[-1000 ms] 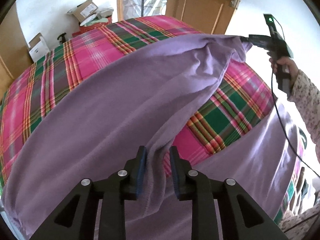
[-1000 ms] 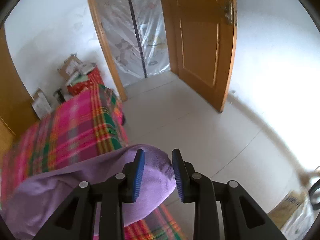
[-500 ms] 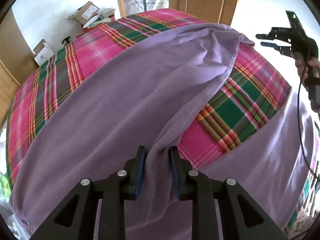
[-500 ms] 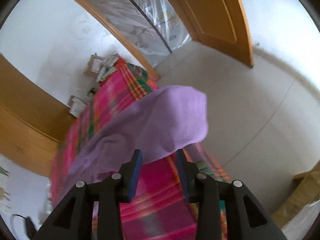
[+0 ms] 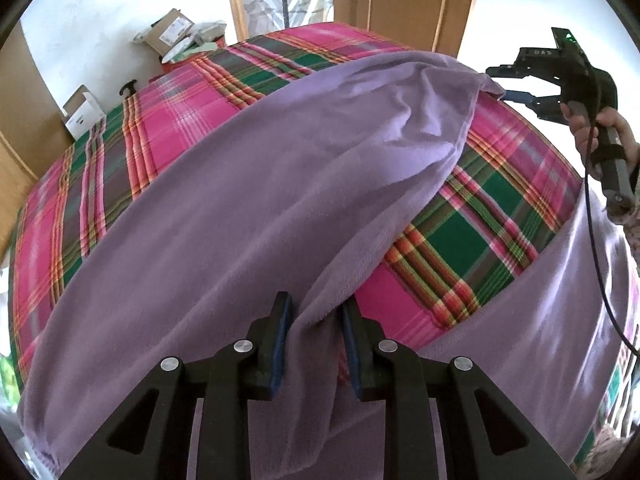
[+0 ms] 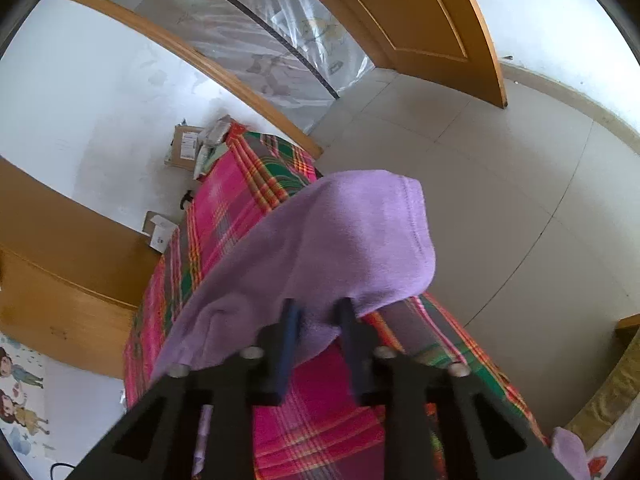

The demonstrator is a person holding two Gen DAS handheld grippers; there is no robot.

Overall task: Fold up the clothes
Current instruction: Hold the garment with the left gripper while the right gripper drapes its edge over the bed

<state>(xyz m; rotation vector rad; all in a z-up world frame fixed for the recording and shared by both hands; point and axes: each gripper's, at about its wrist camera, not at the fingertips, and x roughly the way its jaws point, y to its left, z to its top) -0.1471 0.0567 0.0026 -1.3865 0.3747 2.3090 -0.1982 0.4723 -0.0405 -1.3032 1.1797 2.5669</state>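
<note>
A purple cloth [image 5: 248, 216] is spread across a bed covered by a pink and green plaid blanket [image 5: 472, 236]. One folded part runs from the near edge of the bed to its far right corner, and a second purple part hangs over the right edge.

In the left wrist view, the left gripper [image 5: 316, 336] is seen at the near edge of the bed. A bunched fold of the cloth passes between its blue-padded fingers [image 5: 280, 340], which are partly apart with the fabric filling the gap; whether the fabric is firmly pinched cannot be told.

The right gripper [image 5: 505, 81] is held by a hand [image 5: 600, 128] at the far right corner of the bed. Its jaws are spread wide, and the corner tip of the cloth lies just beside them. In the right wrist view, the right gripper [image 6: 318, 334] is blurred; the rounded corner of the cloth [image 6: 340, 248] lies on the blanket [image 6: 224, 208] ahead of the parted fingers, and nothing is gripped between them.

Cardboard boxes [image 5: 168, 34] are seen against the wall beyond the far edge of the bed, and a wooden door [image 5: 404, 0] stands behind.
</note>
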